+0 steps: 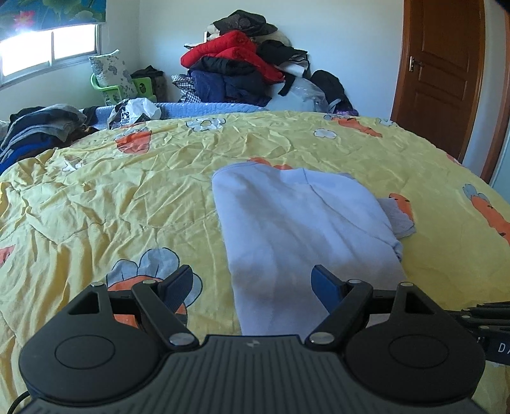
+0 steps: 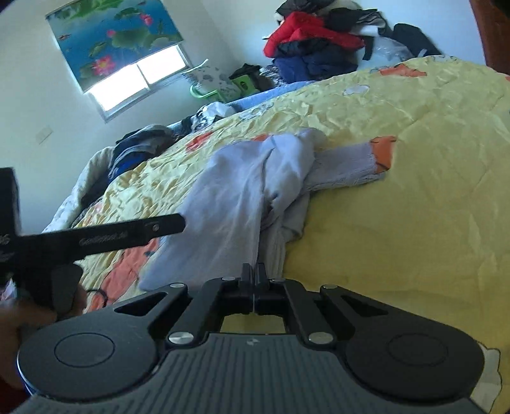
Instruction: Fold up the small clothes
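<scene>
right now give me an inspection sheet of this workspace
surface: yellow bedspread, creased, cartoon print
job's things: pale blue garment, partly folded, sleeve sticking out on one side
clutter: clothes heap by the far wall, darker clothes stack at the bed edge
grippers: left gripper jaws open above the garment's near end; right gripper jaws shut at its near edge, grip unclear
cables: thin black cord
surroundings: window, wooden door

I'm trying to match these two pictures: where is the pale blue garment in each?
Left wrist view: the garment lies centre, just right of middle, ahead of the open left gripper.
Right wrist view: the garment lies centre-left, running toward the shut right gripper.
Shared landmark: the red jacket on the far pile.
</scene>
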`<state>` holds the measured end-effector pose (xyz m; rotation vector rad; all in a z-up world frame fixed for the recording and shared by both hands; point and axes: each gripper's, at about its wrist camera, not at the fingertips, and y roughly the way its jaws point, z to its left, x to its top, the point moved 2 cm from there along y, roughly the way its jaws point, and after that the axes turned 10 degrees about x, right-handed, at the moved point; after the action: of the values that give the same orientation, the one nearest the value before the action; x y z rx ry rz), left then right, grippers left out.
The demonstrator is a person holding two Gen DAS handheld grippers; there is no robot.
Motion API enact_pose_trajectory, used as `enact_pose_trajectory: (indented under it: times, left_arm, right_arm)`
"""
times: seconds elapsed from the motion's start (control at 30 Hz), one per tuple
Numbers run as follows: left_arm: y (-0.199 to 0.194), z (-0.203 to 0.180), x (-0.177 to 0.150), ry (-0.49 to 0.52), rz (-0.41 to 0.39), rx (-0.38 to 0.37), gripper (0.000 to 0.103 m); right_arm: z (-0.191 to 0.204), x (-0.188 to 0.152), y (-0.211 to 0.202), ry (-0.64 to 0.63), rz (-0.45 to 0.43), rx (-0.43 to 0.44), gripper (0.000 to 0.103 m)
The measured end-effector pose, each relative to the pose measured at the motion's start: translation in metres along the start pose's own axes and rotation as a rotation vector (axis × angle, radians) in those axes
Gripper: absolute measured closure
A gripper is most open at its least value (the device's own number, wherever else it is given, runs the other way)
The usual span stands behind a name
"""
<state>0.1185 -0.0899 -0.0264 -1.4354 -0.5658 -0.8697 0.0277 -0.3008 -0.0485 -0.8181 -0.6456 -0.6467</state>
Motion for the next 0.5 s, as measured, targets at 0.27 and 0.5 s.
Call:
enact_pose_trajectory:
  times: [0.27, 0.5]
  left_arm:
    - [0.023, 0.010, 0.003, -0.053, 0.054, -0.024, 0.021]
    - [0.067, 0.041, 0.009, -0.282, 0.168, -0.249, 0.011]
  right_arm:
    - [-0.012, 0.023, -0.006, 0.009, -0.077, -0.028, 0.041]
    - [-0.033, 0.045, 0.035, 0.056, -0.037, -0.033, 0.040]
